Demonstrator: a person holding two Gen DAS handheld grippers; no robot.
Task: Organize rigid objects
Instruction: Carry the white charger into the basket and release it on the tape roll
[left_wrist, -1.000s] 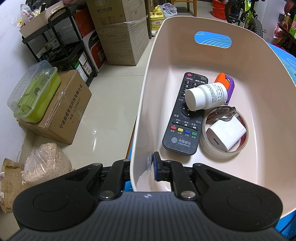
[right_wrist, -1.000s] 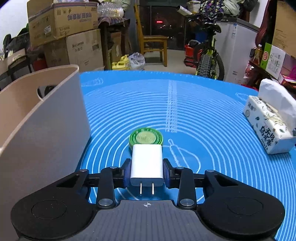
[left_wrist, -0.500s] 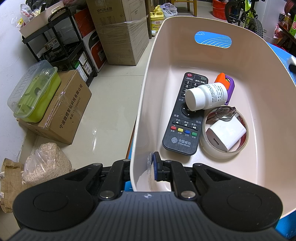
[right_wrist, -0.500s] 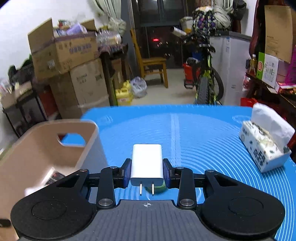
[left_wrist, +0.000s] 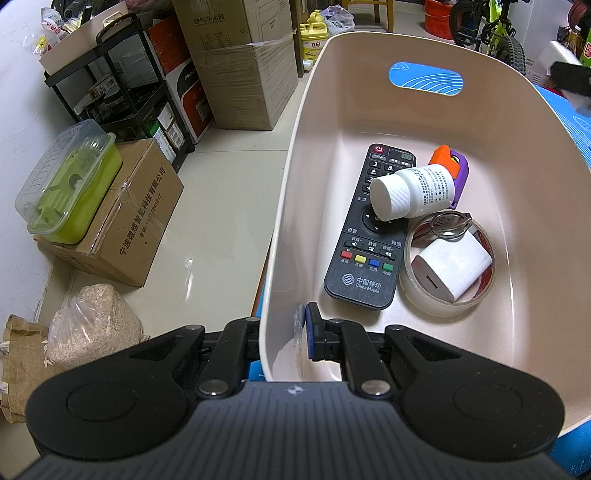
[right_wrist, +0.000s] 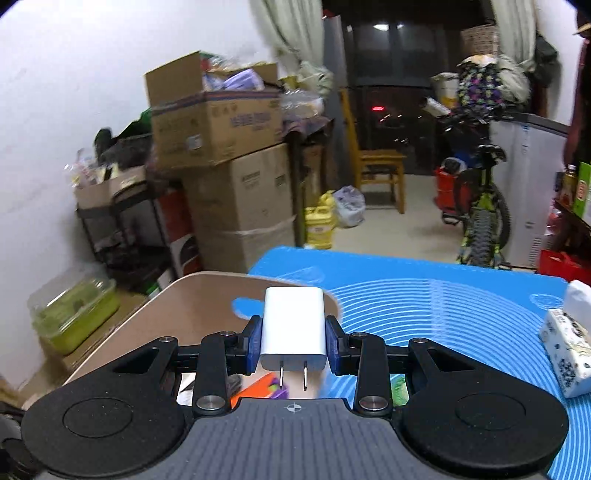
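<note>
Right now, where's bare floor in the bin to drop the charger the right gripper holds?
Free: the bin floor right of the tape roll and purple-orange item, and the far end under the handle cutout. Crowded: the middle, with the remote, pill bottle, keys and a second charger inside the roll. The left gripper clamps the near wall.

Bin (left_wrist: 535, 155) floor bare beyond remote (left_wrist: 369, 236) and tape roll (left_wrist: 436, 306).

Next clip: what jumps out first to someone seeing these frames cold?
The white charger clamped in the right gripper, prongs toward the camera, above the beige bin. Then the left gripper pinching the bin's near wall, with a black remote, white bottle and tape roll inside.
</note>
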